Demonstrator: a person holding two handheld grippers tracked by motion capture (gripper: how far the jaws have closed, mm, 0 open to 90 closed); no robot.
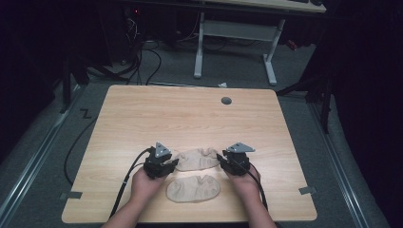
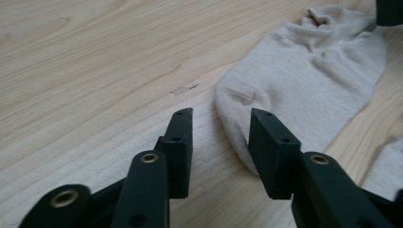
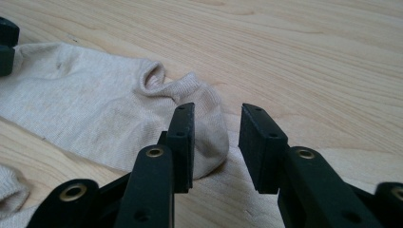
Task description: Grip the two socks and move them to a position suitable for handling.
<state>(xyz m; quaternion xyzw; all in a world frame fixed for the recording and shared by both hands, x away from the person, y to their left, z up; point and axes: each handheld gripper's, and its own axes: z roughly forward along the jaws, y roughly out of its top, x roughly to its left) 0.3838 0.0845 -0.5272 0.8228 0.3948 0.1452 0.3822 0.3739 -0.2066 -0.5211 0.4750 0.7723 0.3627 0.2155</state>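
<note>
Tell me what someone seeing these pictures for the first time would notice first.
Two beige socks on the wooden table near the person's edge: the farther sock stretches between the left gripper and the right gripper, the nearer sock lies flat just below it. Both grippers stand open, one at each end of the farther sock, its toe by the left gripper and its cuff end by the right. Around the table the room is dark.

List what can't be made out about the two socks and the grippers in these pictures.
- Far sock: in the high view both ends sit behind the left gripper and right gripper, so contact cannot be judged there.
- Far sock's toe edge: the left gripper view has a jaw covering part of it.
- Near sock: cut off by the bottom edge in both gripper views.
- Sock pattern and wear: too small in the high view.
</note>
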